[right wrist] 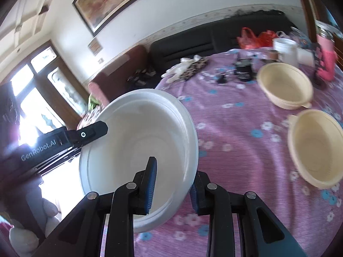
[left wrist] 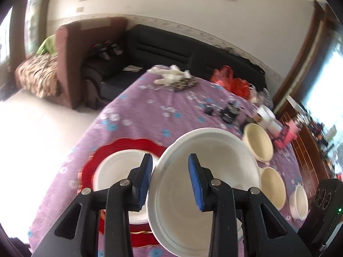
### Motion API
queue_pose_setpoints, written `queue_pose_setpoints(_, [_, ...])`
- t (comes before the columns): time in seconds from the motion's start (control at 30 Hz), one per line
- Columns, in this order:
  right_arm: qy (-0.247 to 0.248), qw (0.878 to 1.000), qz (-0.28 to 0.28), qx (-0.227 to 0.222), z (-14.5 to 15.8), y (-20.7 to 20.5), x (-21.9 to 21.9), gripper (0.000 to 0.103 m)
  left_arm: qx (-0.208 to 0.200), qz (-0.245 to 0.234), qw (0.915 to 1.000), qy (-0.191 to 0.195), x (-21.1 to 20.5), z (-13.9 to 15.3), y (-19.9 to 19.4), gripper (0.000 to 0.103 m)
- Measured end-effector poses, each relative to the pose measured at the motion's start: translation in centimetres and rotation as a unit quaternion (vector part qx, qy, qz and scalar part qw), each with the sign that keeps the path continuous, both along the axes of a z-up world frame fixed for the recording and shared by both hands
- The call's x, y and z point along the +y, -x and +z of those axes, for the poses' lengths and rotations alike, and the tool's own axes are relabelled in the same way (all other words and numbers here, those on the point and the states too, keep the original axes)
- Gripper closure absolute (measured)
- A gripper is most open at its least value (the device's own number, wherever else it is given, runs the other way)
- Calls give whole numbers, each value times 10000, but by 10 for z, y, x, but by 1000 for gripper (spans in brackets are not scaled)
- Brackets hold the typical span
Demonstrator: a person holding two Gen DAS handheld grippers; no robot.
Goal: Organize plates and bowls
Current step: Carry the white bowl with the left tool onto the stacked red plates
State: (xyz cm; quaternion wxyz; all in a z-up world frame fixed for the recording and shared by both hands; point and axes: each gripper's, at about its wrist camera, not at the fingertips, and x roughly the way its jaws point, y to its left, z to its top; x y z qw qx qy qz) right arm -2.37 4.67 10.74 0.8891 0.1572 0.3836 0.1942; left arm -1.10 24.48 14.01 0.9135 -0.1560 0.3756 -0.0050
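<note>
both tongs pinch the big white bowl (right wrist: 139,150) by opposite rims, left tongs (left wrist: 170,184) and right tongs (right wrist: 172,189), above the purple surface (right wrist: 235,139).

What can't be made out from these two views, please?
- Left view: white plate on the red plate is blurred and partly hidden by the left gripper.
- Both views: white bowl hides the table beneath it.
- Right view: right gripper's outer pad sits behind the bowl wall.

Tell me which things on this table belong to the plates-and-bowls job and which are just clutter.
Job: large white plastic bowl; white bowl on red scalloped plate; three cream plastic bowls.
Clutter: red plastic bags; pink flask; white crumpled cloth.
</note>
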Motion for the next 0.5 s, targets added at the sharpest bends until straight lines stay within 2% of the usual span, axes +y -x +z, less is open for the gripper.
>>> queue_pose_setpoints(0.23, [484, 9980, 389, 91, -9, -20, 63, 72, 283, 508, 9978, 325, 56, -34, -4, 71])
queue_pose_setpoints(0.5, [877, 9944, 559, 177, -23, -39, 97, 72, 637, 742, 9921, 791, 88, -70, -19, 71])
